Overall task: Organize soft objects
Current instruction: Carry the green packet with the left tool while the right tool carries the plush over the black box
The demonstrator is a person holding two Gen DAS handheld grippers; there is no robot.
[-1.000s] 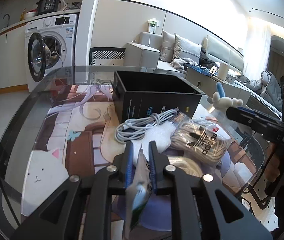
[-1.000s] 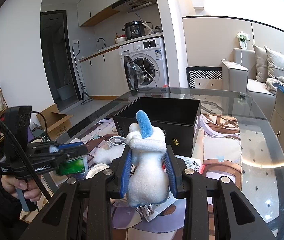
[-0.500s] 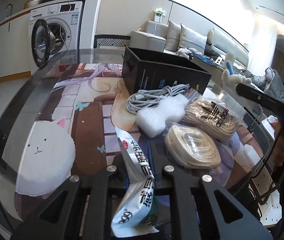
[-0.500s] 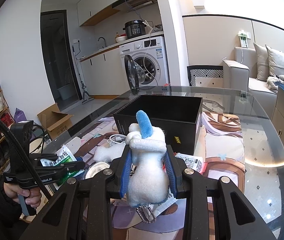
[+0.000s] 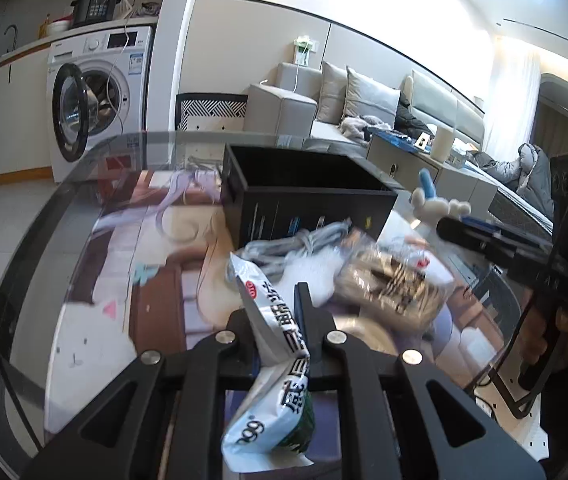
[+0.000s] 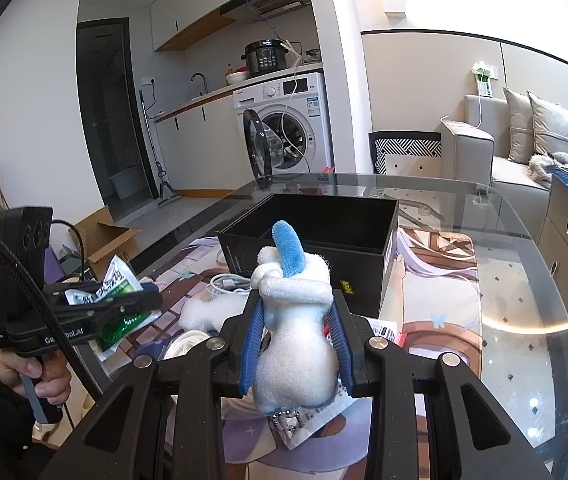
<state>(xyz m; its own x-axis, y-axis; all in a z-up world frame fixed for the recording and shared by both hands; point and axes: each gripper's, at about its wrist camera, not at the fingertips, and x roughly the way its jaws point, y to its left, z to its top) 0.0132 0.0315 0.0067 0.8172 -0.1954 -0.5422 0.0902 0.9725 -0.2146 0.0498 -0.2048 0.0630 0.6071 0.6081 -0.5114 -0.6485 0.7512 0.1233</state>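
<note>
Your left gripper (image 5: 275, 312) is clamped on a white and green tissue packet (image 5: 274, 364) printed with Chinese characters; the packet stands nearly upright between the two black fingers, its top poking above the fingertips and its bottom sagging back toward the camera. In the right wrist view the same packet (image 6: 114, 300) shows sideways in that gripper (image 6: 140, 300), held up off the glass table (image 6: 523, 320). Your right gripper (image 6: 295, 320) is closed on a white plush toy (image 6: 295, 332) with a blue ear, the blue pads pressing its waist from both sides, its head rising above the fingertips and a small metal chain hanging from its underside. The open black box (image 6: 323, 236) sits on the table straight ahead of the plush, just beyond it, and its interior looks dark. From the left wrist view the box (image 5: 303, 204) lies ahead and slightly right of the packet, and between them, on the table, lie a coiled grey cable (image 5: 295, 244), a white foam piece (image 5: 315, 280) and a clear bag of beige cord (image 5: 387, 284), though motion blur softens these. The right gripper (image 5: 455, 228) with the plush (image 5: 435, 200) shows at the right, level with the box rim.
</note>
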